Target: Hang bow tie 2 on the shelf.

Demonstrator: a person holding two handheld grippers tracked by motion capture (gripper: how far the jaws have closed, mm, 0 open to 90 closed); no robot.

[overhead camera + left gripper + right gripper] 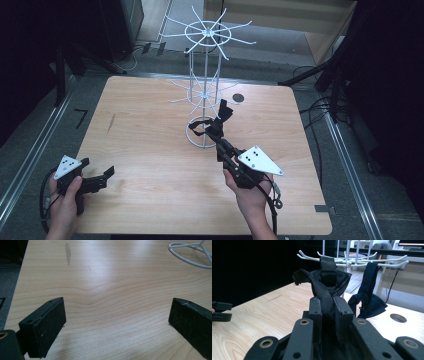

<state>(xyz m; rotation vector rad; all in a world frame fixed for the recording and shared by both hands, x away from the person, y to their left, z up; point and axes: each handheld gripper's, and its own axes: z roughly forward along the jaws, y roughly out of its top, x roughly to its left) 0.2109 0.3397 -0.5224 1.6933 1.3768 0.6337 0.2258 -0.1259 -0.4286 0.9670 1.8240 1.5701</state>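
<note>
Right gripper (328, 306) jaws clamped on a black fabric piece (324, 282), held just in front of the white wire rack (205, 90) at counter (150, 125) centre. A 2nd dark cloth (367, 297) hanging from a rack hook. Left gripper (117, 320) jaws wide apart, nothing between, low over bare wood near the left edge.
</note>
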